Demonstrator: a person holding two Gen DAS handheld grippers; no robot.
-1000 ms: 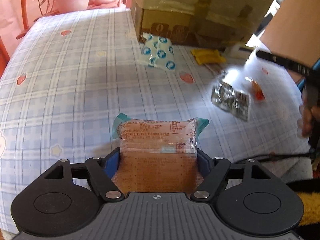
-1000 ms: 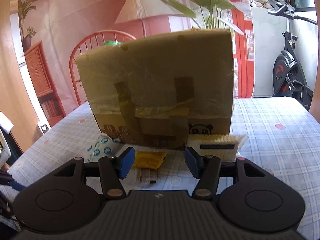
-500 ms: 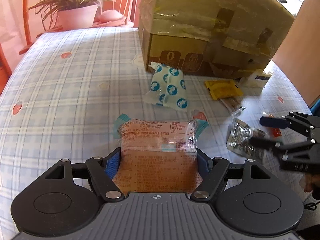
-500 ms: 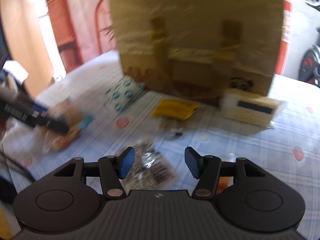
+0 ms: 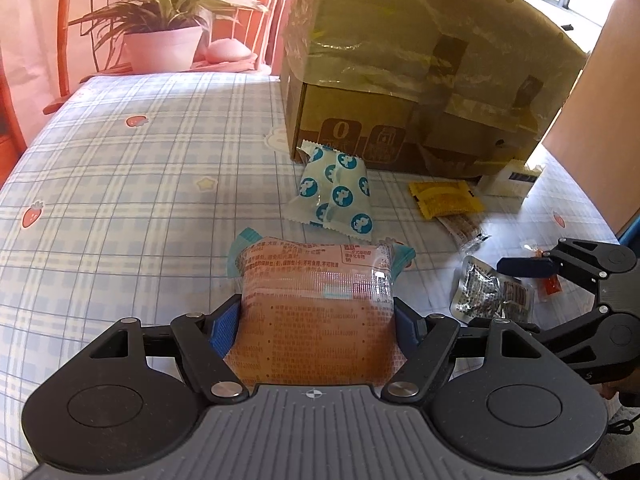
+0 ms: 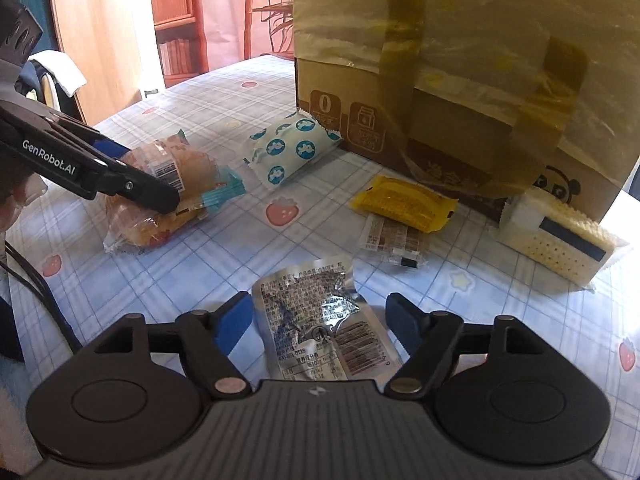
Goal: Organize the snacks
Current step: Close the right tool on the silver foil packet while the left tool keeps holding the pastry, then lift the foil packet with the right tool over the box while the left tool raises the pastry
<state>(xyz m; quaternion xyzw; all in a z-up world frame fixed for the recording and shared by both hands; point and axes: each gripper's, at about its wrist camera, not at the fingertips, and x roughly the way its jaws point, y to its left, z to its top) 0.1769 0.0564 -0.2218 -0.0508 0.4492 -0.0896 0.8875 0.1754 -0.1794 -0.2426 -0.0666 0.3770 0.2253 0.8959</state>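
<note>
- My left gripper [image 5: 318, 320] has its fingers clamped on the bread packet [image 5: 318, 300], low over the desk [image 5: 120, 200].
- My right gripper [image 6: 320, 320] is open, fingers either side of the foil sachet [image 6: 320, 320] lying flat.
- Next, I judge, I close on that sachet; being flat, it needs a low pinch.
- The cardboard box [image 6: 460, 80] stands ahead with snacks at its foot; open desk lies to the left.

cardboard box [image 6: 460, 80] top cropped; silver pouch [image 6: 324, 320] near end hidden
</note>
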